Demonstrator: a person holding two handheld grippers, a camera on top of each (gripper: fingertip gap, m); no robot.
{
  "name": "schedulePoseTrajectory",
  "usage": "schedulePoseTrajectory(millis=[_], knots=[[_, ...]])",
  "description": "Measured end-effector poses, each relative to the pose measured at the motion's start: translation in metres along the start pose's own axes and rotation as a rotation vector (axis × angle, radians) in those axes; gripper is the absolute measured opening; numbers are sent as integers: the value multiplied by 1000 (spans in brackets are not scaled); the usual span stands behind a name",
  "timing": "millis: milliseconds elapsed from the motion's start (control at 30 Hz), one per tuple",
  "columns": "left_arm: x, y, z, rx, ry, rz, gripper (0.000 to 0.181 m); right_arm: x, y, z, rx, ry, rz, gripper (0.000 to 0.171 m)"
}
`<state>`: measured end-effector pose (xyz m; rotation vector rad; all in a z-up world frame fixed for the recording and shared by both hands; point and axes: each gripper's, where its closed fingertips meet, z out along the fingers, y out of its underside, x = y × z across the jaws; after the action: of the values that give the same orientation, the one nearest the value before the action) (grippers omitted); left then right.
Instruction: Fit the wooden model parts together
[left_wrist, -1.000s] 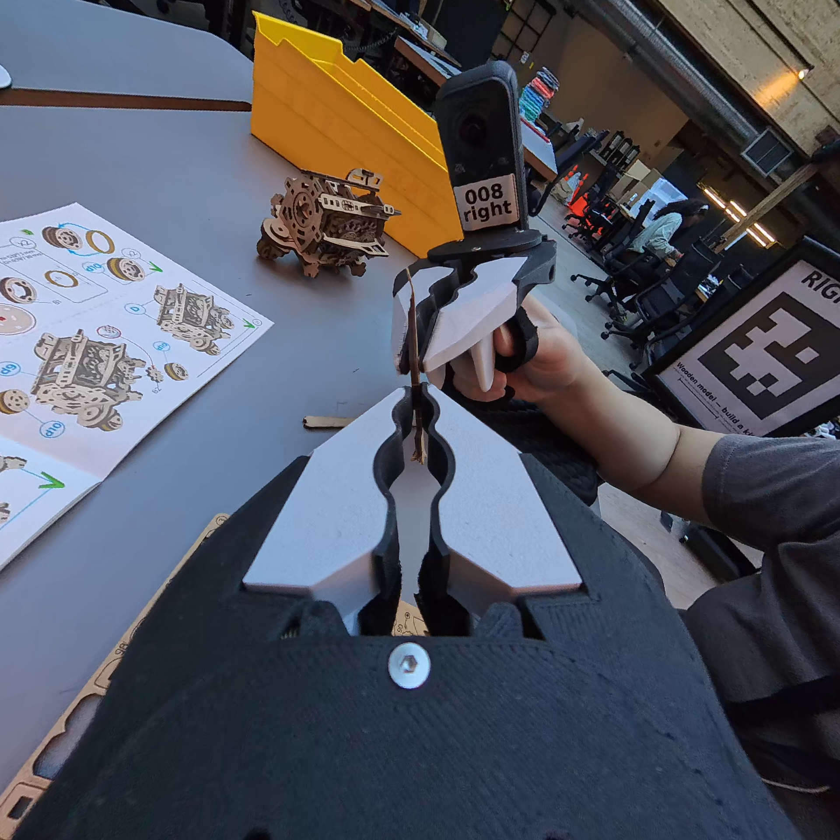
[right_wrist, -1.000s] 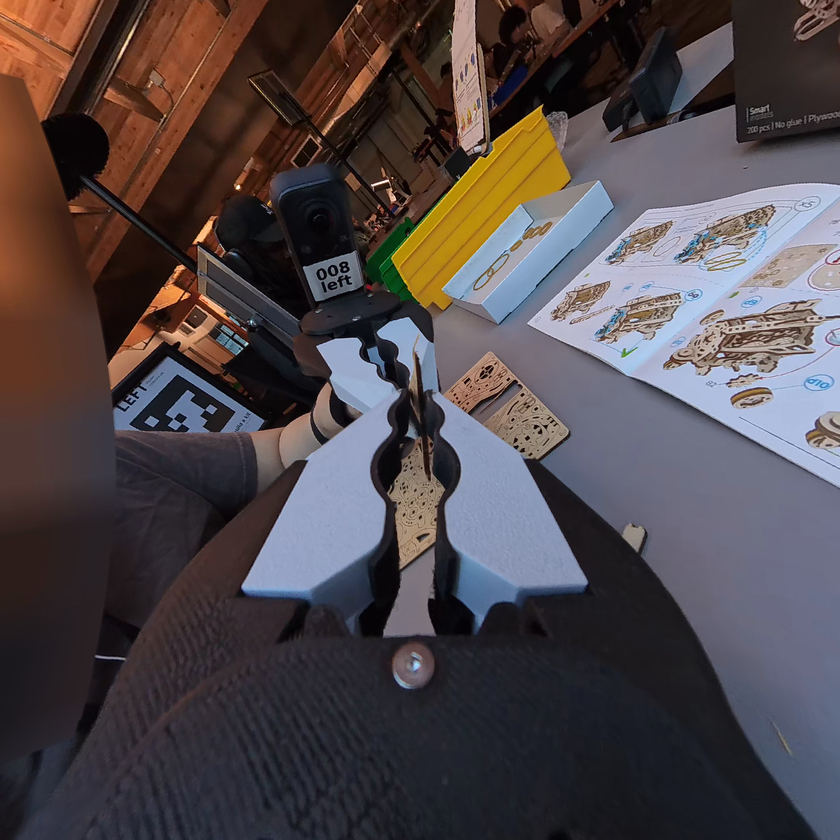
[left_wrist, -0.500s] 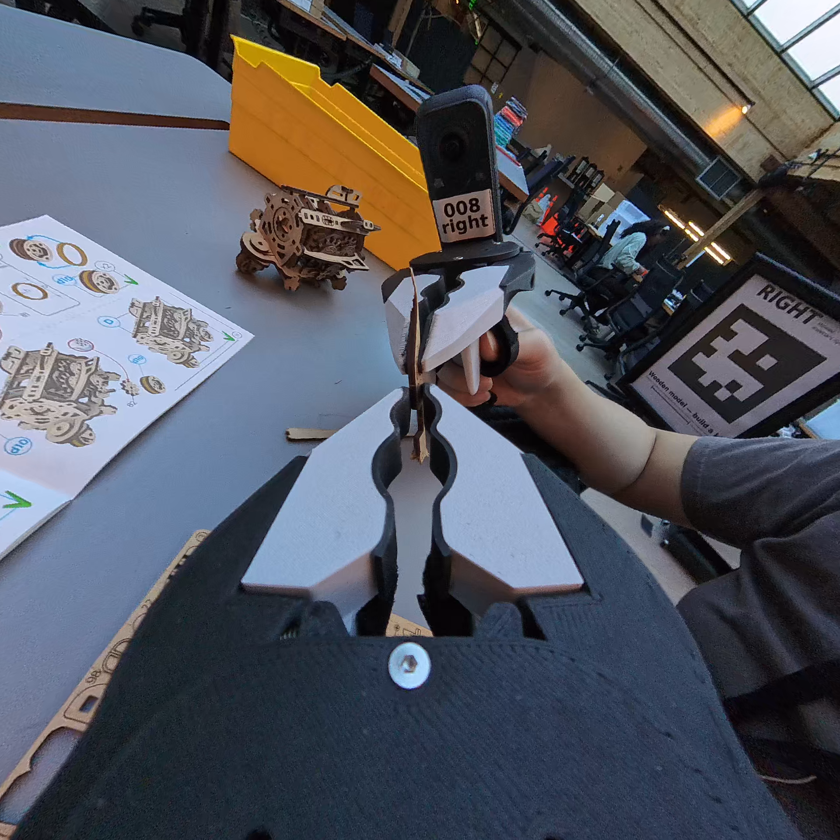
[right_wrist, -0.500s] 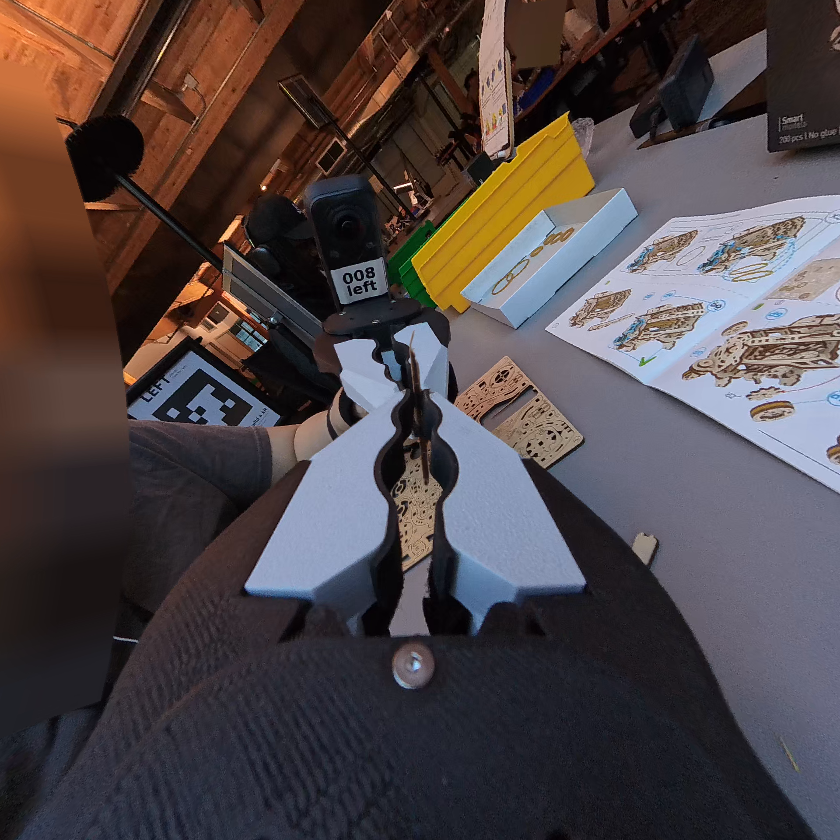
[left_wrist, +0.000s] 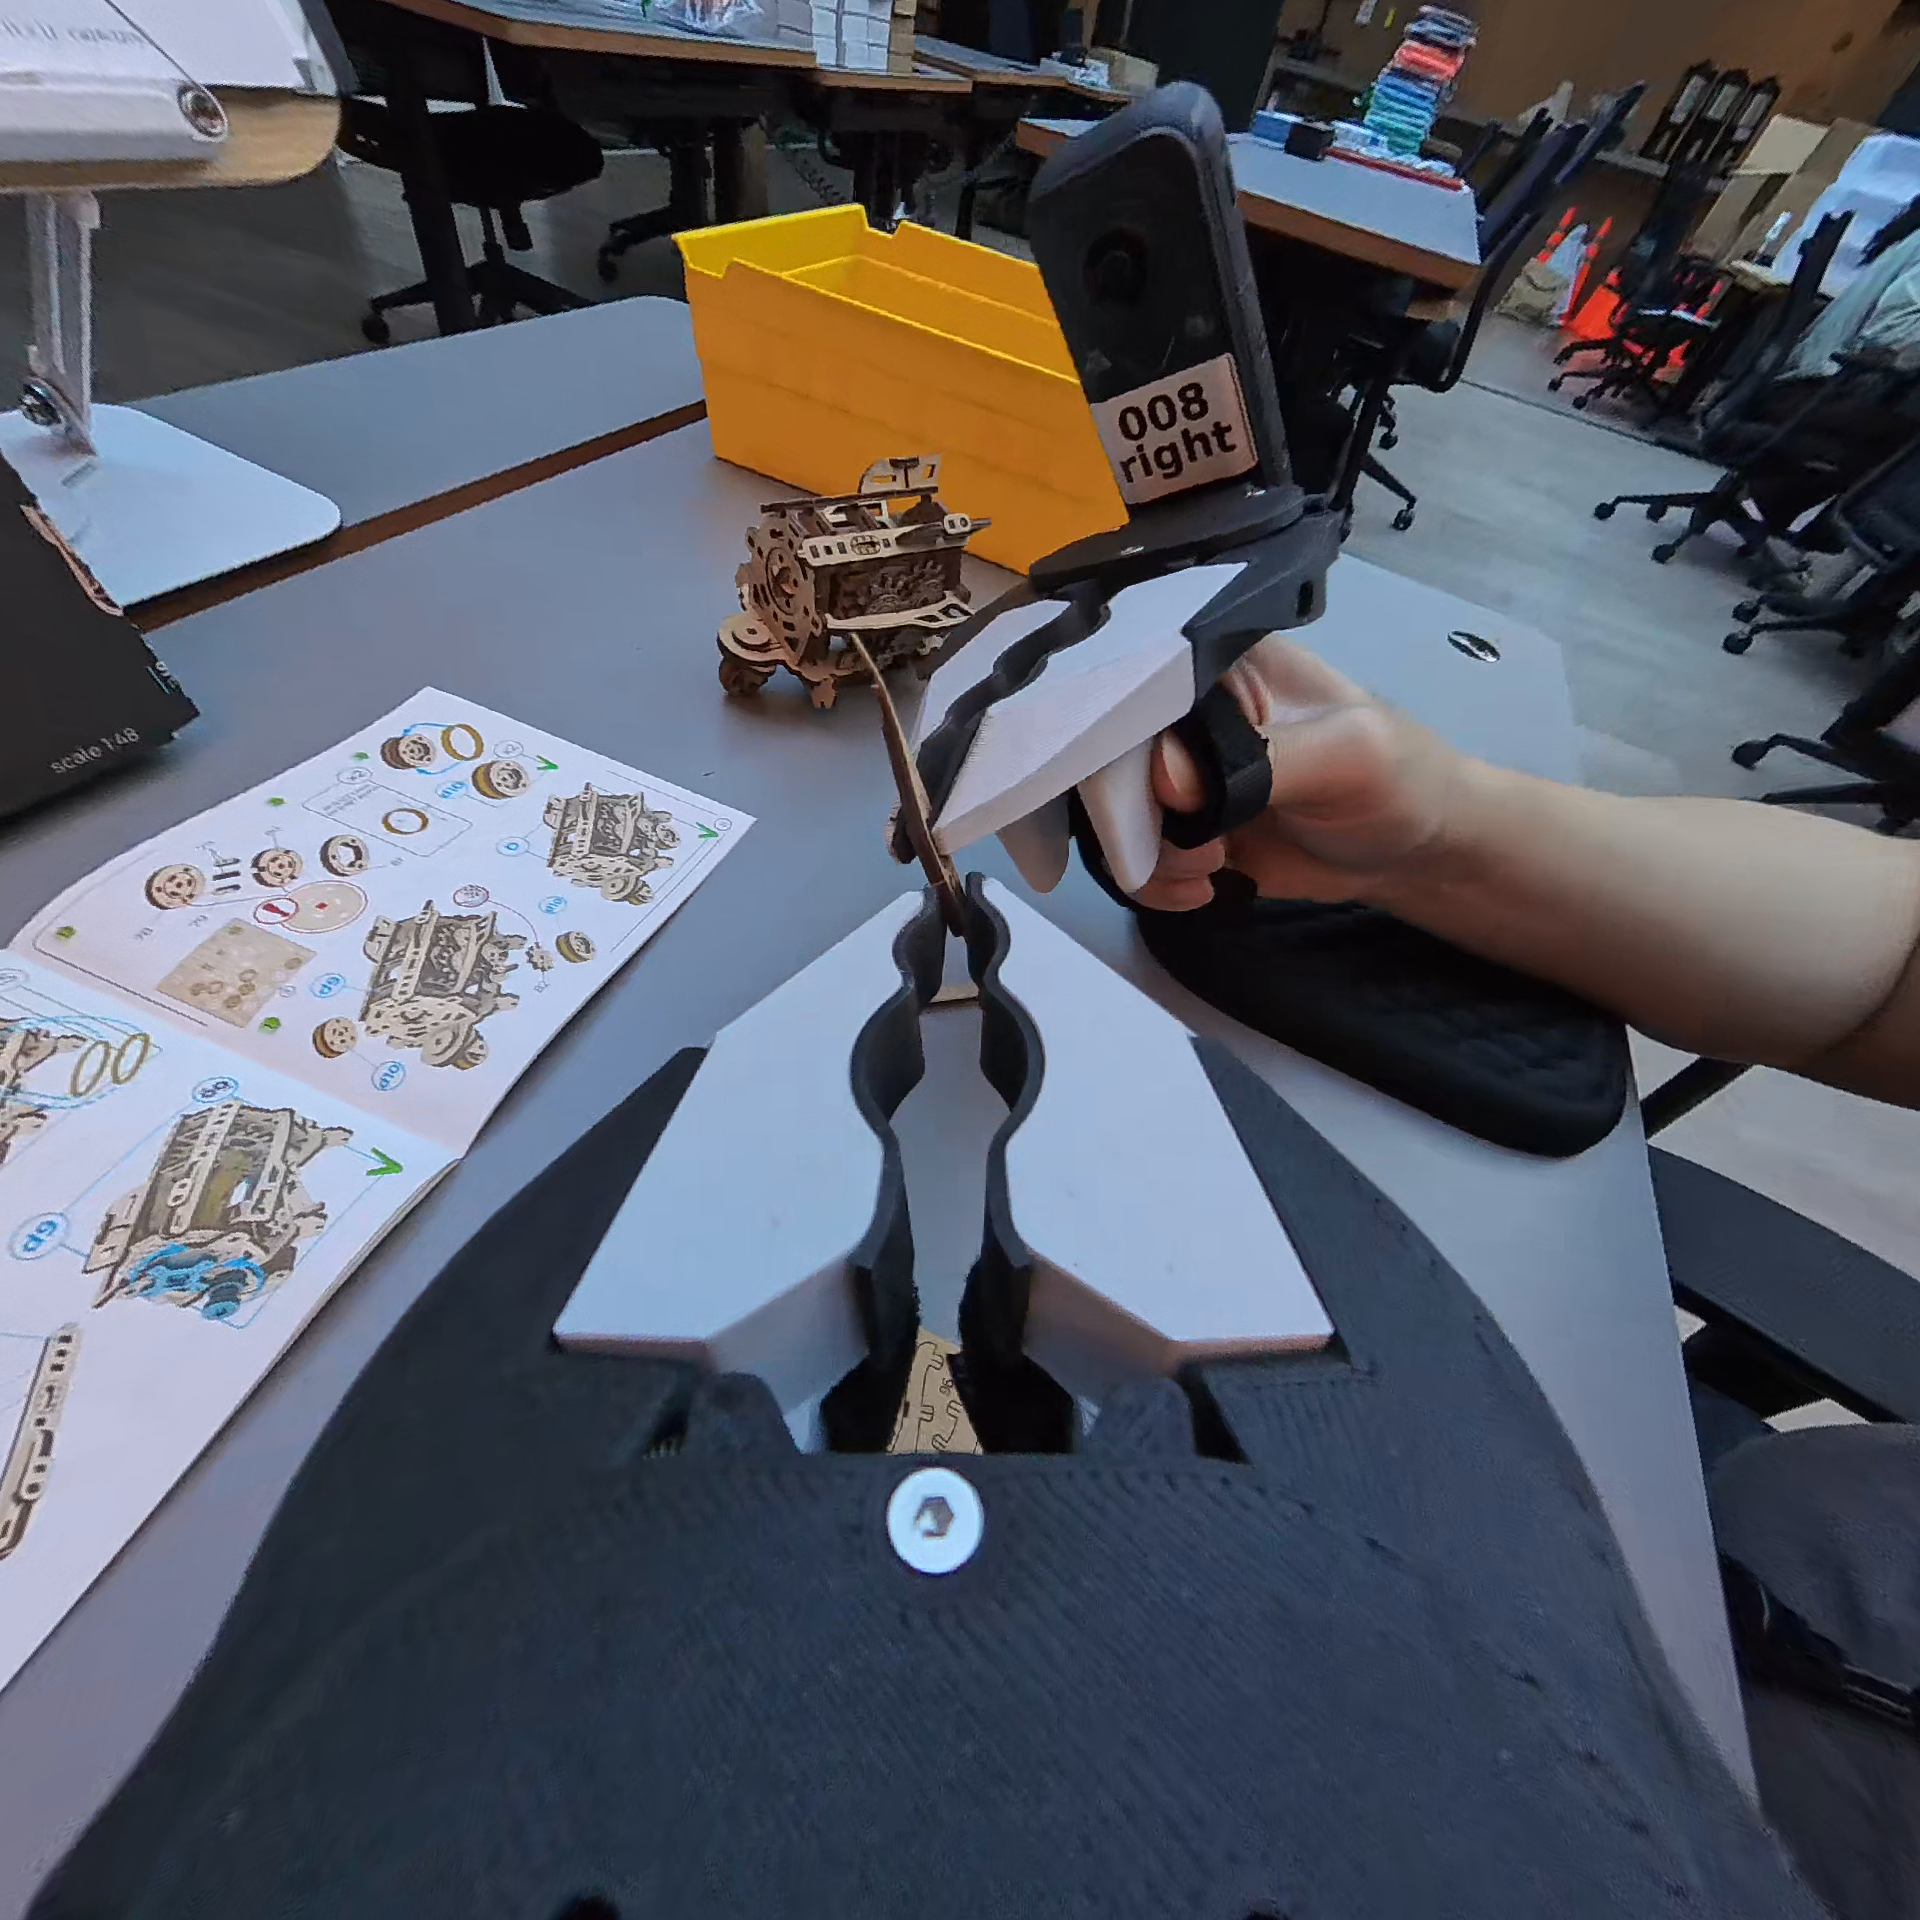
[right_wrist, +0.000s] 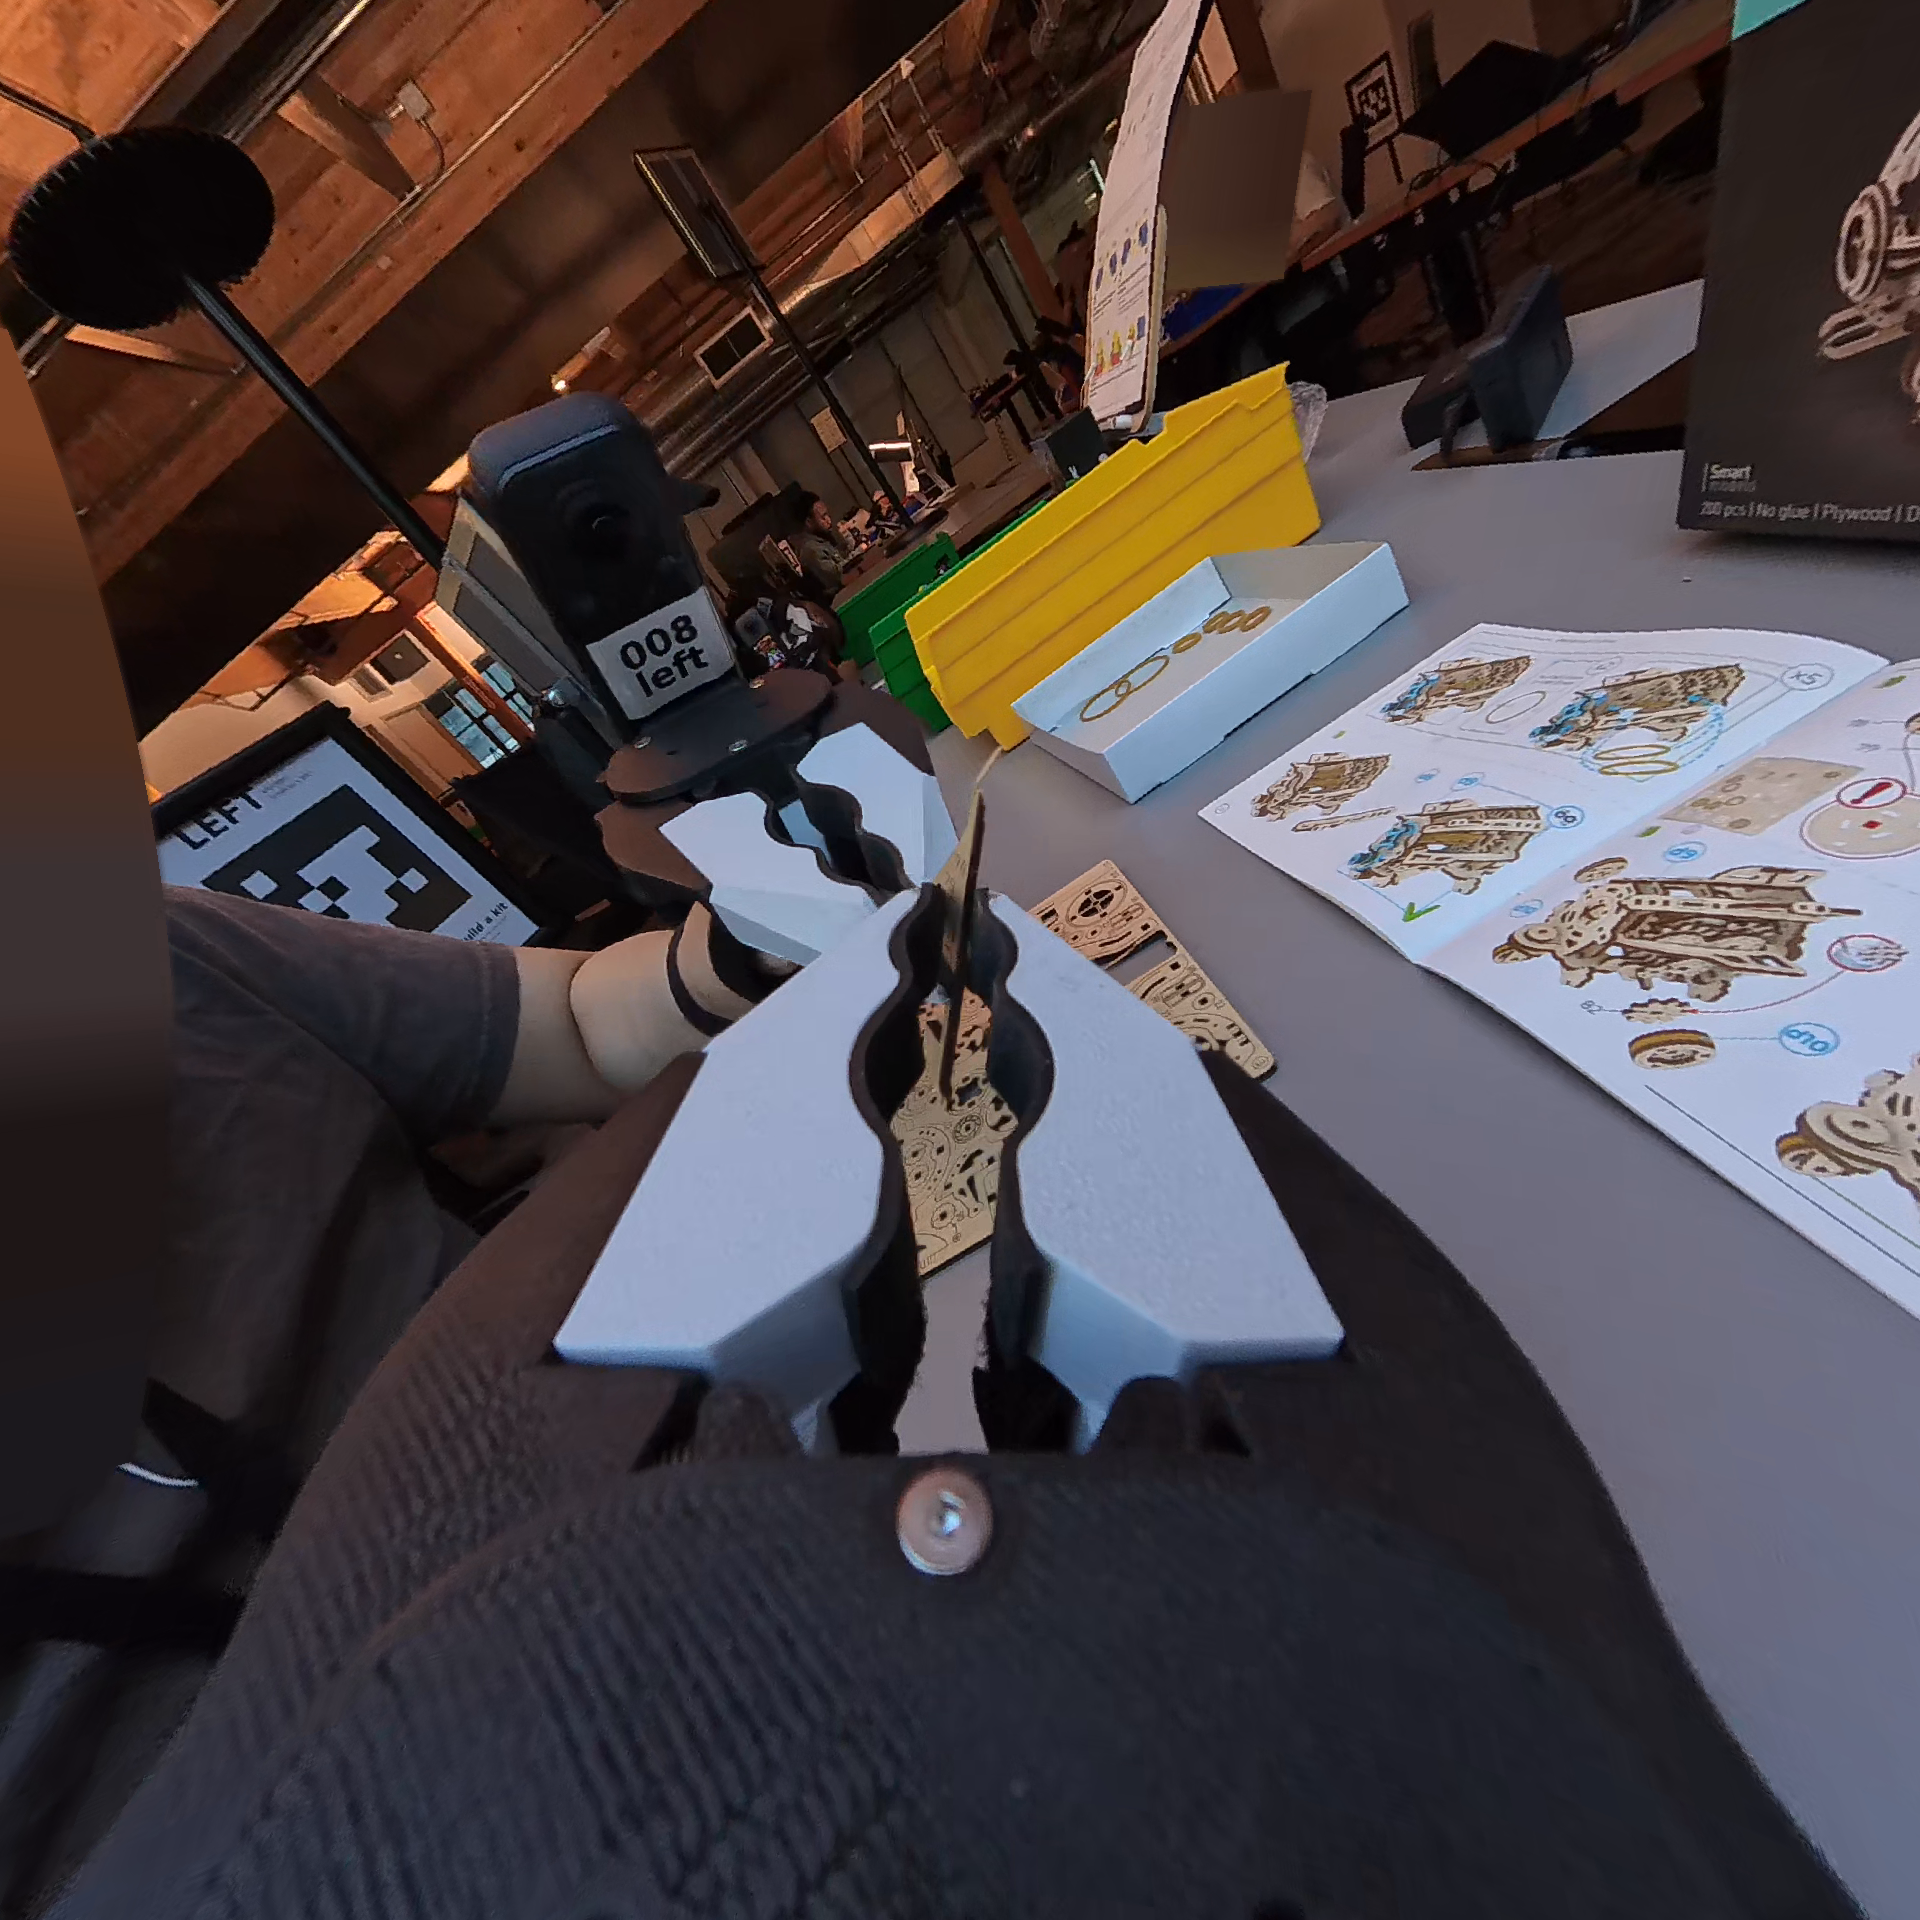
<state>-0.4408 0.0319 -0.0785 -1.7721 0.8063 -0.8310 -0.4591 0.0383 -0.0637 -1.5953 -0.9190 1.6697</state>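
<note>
A thin flat wooden part (left_wrist: 902, 771), seen edge-on, is held above the grey table (left_wrist: 561, 623) between both grippers. My left gripper (left_wrist: 951, 906) is shut on its lower end. My right gripper (left_wrist: 916, 831), held by a hand, comes in from the right and is shut on the same part higher up. In the right wrist view my right gripper (right_wrist: 951, 906) pinches the part (right_wrist: 968, 852), and the left gripper (right_wrist: 831, 831) faces it from behind. A partly built wooden model (left_wrist: 844, 594) stands farther back on the table.
An open instruction booklet (left_wrist: 343, 935) lies to the left and also shows in the right wrist view (right_wrist: 1621, 894). Behind the model is a yellow bin (left_wrist: 894, 353). A white tray (right_wrist: 1216, 665) with rings, plywood sheets (right_wrist: 1143, 956), a black box (right_wrist: 1818, 260) and a black pad (left_wrist: 1392, 1029) are around. The grippers are tip to tip, or close to it.
Both grippers have tilted and turned while still holding the part, which now leans instead of standing upright. The left view has swung toward the booklet and model. Both grips are unchanged.
</note>
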Motion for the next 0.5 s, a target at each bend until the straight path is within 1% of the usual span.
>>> schedulePoseTrajectory(millis=[167,300,367,433,500], knots=[[-6,1,0,-5,-56,26,1,5,-1,2,13,75,-69,3],[-11,1,0,8,-54,-7,0,8,-3,5,33,152,-157,4],[-11,-2,-1,35,-13,-59,0,5,-5,5,56,131,-145,4],[-6,-9,-3,76,48,-113,0,-1,-10,3,77,61,-85,3],[-7,-8,-1,70,31,-96,0,1,-8,1,63,58,-53,3]])
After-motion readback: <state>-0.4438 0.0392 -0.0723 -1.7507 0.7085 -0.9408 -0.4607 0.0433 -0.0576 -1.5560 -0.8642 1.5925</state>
